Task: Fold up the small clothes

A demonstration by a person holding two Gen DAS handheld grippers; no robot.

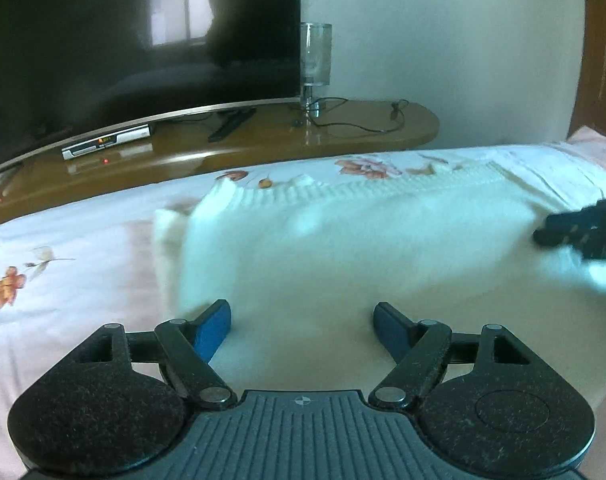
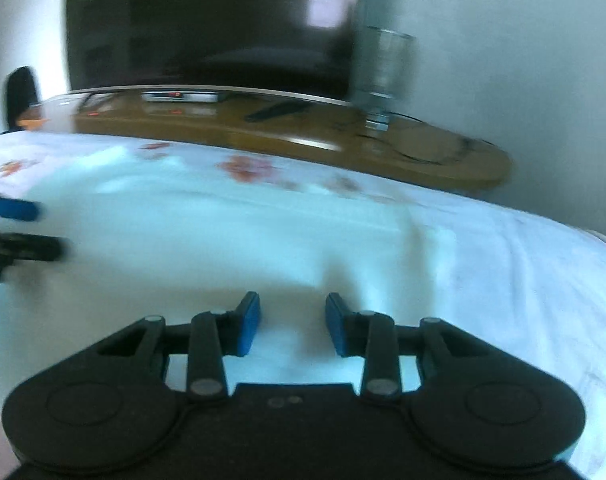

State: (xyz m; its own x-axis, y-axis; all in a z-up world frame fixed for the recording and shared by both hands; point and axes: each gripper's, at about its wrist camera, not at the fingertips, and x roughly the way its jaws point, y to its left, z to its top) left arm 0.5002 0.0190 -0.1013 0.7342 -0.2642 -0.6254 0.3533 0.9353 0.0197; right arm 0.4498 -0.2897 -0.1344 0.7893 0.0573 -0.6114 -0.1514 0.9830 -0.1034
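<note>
White knitwear, a small sweater [image 1: 343, 248] with a ribbed hem at its far edge, lies spread flat on the bed [image 1: 63, 248], over a pale sheet printed with orange flowers [image 1: 7, 286]. At its left side a folded strip of the same knit juts out. Left tongs [image 1: 302, 322] sit low at the sweater's near edge, blue pads wide apart with nothing between them. Right tongs [image 2: 293, 322] hover over the garment's right part, jaws likewise parted and empty; that view is blurred, so contact with the cloth cannot be told. Beyond the bed stands a wooden tabletop [image 1: 363, 128] carrying a large dark television [image 1: 143, 40], a silver set-top box [image 1: 105, 142], a clear glass lamp [image 1: 315, 60] and a loose cable [image 1: 355, 124].
</note>
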